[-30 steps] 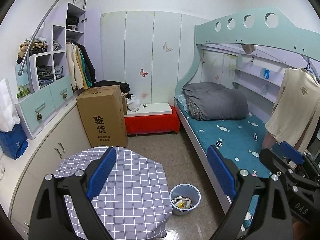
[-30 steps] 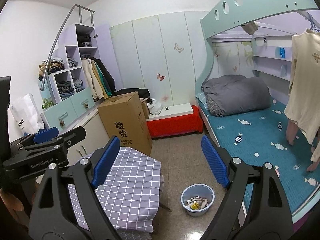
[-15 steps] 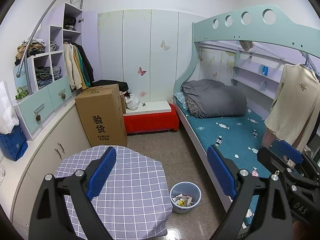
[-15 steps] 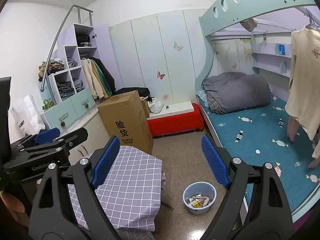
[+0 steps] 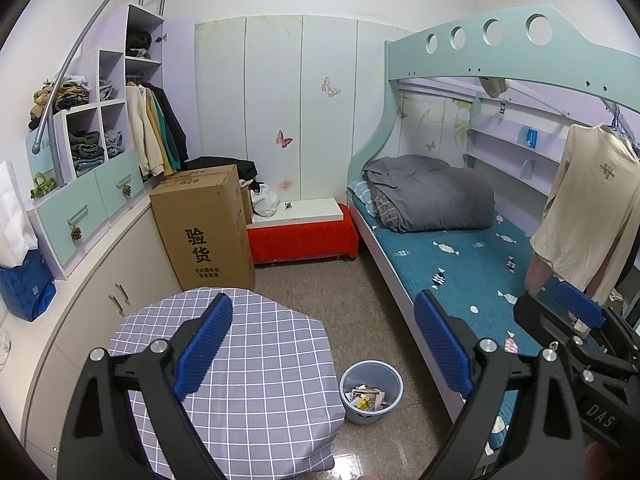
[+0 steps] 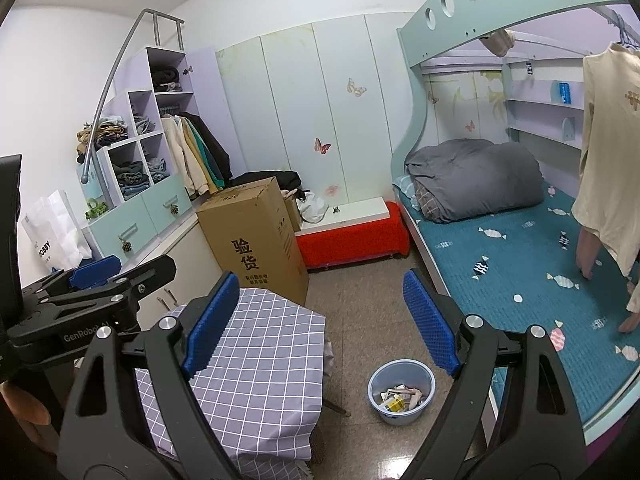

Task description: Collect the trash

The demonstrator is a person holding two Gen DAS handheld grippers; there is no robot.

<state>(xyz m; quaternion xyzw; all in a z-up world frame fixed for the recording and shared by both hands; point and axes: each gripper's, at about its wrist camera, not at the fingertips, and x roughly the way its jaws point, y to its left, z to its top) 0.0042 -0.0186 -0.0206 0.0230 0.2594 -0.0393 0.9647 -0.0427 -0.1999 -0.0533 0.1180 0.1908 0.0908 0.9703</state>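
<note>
Down on the floor, a pale blue wastebasket (image 5: 371,390) is sitting between the table with the checked cloth (image 5: 256,364) and the bunk bed (image 5: 460,264), holding scraps of trash (image 6: 400,395) (papers and a yellow wrapper). Both tools are hovering above it with nothing between their blue pads: the left gripper (image 5: 320,354) is standing released, and the right gripper (image 6: 320,322) is likewise spread wide. Behind, a cardboard box (image 5: 204,226) is standing by a red bench (image 5: 302,236).
</note>
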